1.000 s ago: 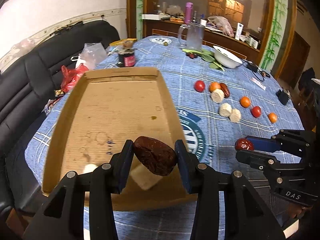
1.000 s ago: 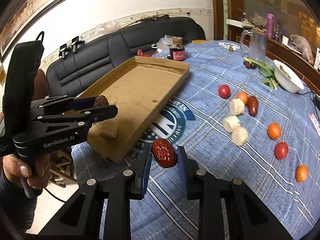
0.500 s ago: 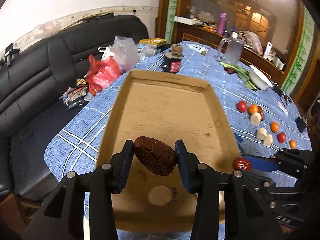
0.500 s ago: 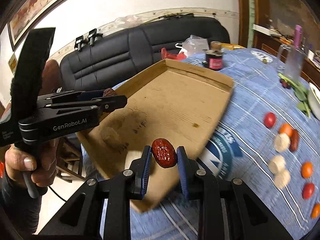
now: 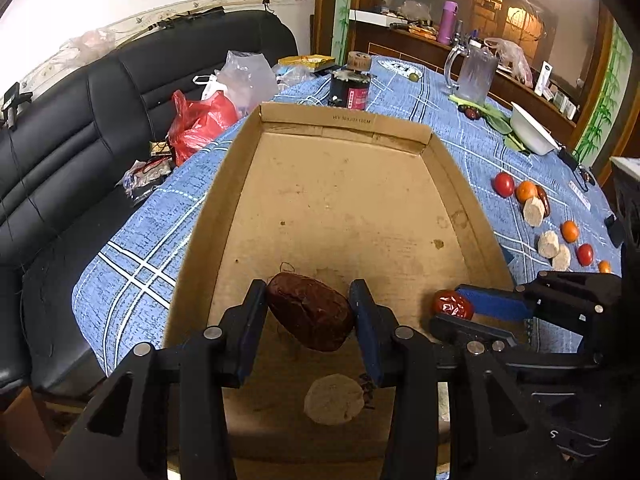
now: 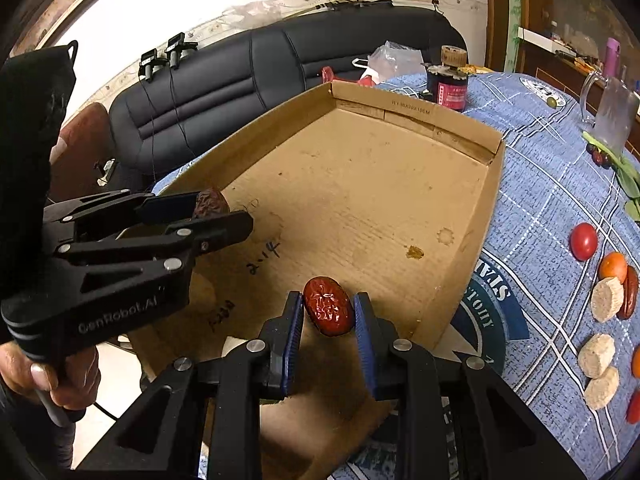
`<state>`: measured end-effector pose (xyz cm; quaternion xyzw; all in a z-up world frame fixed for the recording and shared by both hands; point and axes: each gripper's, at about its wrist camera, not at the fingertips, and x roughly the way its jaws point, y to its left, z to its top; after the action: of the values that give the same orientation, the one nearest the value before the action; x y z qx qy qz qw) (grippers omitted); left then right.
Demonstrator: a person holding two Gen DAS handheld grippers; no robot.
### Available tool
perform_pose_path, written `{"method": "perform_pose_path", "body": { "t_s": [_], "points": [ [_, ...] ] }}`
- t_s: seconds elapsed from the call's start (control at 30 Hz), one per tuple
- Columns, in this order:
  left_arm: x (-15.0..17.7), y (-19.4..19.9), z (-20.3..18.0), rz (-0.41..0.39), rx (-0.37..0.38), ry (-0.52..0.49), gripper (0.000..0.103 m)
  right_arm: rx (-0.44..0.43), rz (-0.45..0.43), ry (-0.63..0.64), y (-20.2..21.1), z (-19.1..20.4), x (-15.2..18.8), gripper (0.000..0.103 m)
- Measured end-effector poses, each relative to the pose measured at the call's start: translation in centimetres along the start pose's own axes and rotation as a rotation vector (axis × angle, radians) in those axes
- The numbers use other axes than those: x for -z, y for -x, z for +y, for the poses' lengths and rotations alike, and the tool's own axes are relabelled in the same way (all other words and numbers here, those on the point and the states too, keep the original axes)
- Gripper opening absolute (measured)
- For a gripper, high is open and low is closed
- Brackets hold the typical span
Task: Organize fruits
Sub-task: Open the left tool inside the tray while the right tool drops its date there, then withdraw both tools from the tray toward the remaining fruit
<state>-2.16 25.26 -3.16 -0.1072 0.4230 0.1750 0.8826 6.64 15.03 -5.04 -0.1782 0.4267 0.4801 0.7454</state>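
Observation:
My left gripper (image 5: 309, 312) is shut on a dark brown dried date (image 5: 310, 316) and holds it over the near end of the cardboard tray (image 5: 224, 184). My right gripper (image 6: 327, 314) is shut on a shiny red date (image 6: 329, 311), also above the tray (image 6: 490, 184), near its right wall. Each gripper shows in the other's view: the right one (image 5: 452, 312) and the left one (image 6: 218, 216). A pale round slice (image 5: 334, 399) lies on the tray floor below the left gripper.
On the blue checked tablecloth (image 6: 552, 184) right of the tray lie red tomatoes (image 6: 583, 241), small oranges (image 6: 612, 266), pale slices (image 6: 607, 299) and a date. A dark jar (image 5: 349, 89), glass mug (image 5: 476, 76), white bowl (image 5: 534, 134) and plastic bags (image 5: 200, 120) stand farther off. A black sofa (image 5: 80, 120) is on the left.
Both grippers have moved from beside the tray to over its near end, each still holding its date. The right gripper came in from the tablecloth to the left.

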Motion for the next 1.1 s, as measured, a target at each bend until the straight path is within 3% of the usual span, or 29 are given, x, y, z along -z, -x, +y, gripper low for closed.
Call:
{"method": "perform_pose_path", "body": {
  "t_s": [0.2, 0.27, 0.33, 0.87, 1.1],
  "points": [
    [0.7, -1.0, 0.1, 0.047, 0.005, 0.018, 0.041, 0.013, 0.000, 0.009, -0.2, 0.2, -0.1, 0.027],
    [0.7, -0.8, 0.1, 0.049, 0.001, 0.018, 0.043, 0.013, -0.007, 0.008, 0.1, 0.1, 0.0, 0.038],
    [0.7, -0.4, 0.1, 0.044, 0.005, 0.025, 0.051, 0.017, -0.020, 0.007, 0.6, 0.2, 0.0, 0.053],
    [0.7, 4.0, -2.9, -0.059, -0.025, -0.020, 0.053, 0.042, -0.152, -0.078, 8.2, -2.2, 3.3, 0.053],
    [0.9, 4.9, -4.8, -0.069, -0.019, -0.057, 0.053, 0.085, -0.180, -0.123, 10.8, -3.8, 5.6, 0.054]
  ]
}}
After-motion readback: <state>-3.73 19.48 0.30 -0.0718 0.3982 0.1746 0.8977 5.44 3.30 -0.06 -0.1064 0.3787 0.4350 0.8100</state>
